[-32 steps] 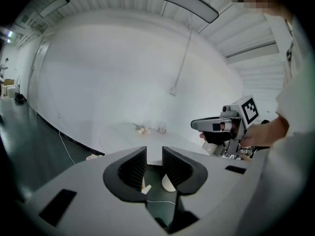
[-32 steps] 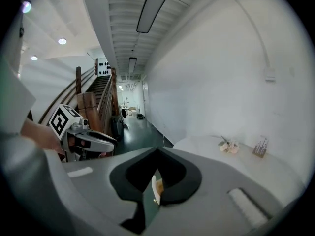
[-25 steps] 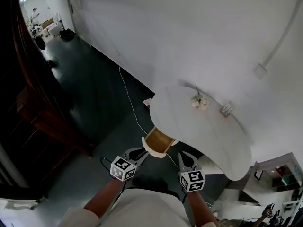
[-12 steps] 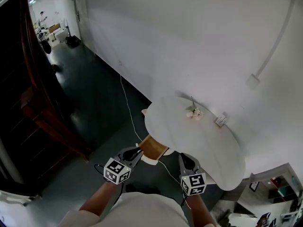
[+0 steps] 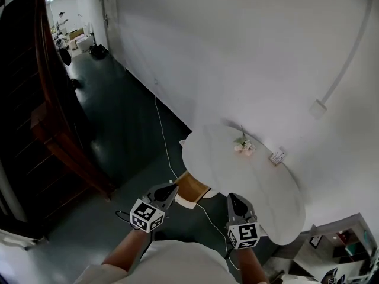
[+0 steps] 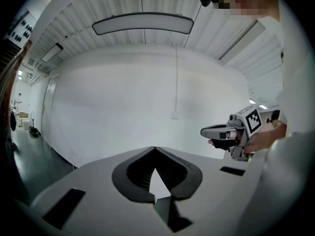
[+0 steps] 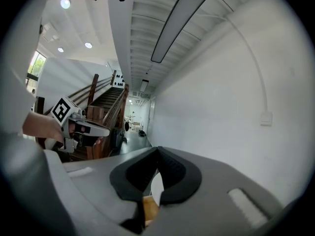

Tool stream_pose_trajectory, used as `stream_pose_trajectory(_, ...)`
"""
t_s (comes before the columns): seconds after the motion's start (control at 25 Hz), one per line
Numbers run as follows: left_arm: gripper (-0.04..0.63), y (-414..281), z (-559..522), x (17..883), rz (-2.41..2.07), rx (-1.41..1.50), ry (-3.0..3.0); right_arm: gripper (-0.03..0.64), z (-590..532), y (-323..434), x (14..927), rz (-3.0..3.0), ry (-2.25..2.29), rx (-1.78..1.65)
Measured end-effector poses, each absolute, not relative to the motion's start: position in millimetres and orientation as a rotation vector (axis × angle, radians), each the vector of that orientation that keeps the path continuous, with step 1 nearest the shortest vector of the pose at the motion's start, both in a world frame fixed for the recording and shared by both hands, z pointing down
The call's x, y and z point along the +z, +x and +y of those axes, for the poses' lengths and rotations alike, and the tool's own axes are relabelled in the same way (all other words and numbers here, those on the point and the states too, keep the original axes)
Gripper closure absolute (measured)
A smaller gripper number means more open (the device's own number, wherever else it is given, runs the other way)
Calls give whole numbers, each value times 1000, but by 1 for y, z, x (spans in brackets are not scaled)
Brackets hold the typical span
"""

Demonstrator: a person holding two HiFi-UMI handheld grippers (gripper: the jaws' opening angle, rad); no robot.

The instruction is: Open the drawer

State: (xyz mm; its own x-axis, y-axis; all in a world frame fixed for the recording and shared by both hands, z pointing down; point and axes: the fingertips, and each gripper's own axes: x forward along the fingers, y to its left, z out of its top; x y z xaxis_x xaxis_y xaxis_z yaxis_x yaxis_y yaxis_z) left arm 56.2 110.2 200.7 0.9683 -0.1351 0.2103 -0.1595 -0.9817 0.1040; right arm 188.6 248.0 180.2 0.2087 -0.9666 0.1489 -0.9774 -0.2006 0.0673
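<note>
A white oval table (image 5: 254, 185) stands by the wall. Its drawer (image 5: 190, 186) is pulled out at the near left end, showing a wooden inside and a white front panel (image 5: 185, 202). My left gripper (image 5: 168, 191) hovers just left of the drawer front, jaws shut on nothing. My right gripper (image 5: 234, 201) hangs over the table's near edge, jaws closed and empty. In the left gripper view my left gripper (image 6: 155, 149) faces the bare wall, with the right gripper (image 6: 224, 131) beside it. In the right gripper view, drawer wood (image 7: 150, 209) shows below my right gripper (image 7: 157, 150).
A small bunch of flowers (image 5: 243, 146) and a small white box (image 5: 276, 156) sit on the tabletop. A white cable (image 5: 167, 149) runs across the dark floor. A dark wooden staircase (image 5: 53, 129) rises at the left. A white wall (image 5: 237, 52) stands behind the table.
The left gripper's jaws have gone from spread to shut. Both grippers have lifted and drawn slightly back from the drawer, which stays pulled out.
</note>
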Motion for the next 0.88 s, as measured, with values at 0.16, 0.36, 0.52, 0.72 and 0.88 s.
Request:
stream_pose_trajectory(0.16, 589, 57, 113, 203, -224, 307, 2995, 606, 247, 190, 182, -1898, 2322, 124)
stream_pose_trajectory(0.36, 589, 55, 113, 208, -223, 322, 2985, 606, 248, 191, 187, -1903, 2339, 155)
stream_pose_trajectory(0.52, 588, 54, 114, 207, -202, 322, 3000, 606, 247, 190, 189, -1903, 2339, 163)
stream_pose_trajectory(0.72, 589, 55, 112, 206, -188, 323, 3012, 606, 245, 190, 189, -1897, 2342, 164)
stream_pose_trajectory(0.88, 588, 55, 110, 206, -178, 322, 3018, 606, 242, 187, 188, -1896, 2343, 161)
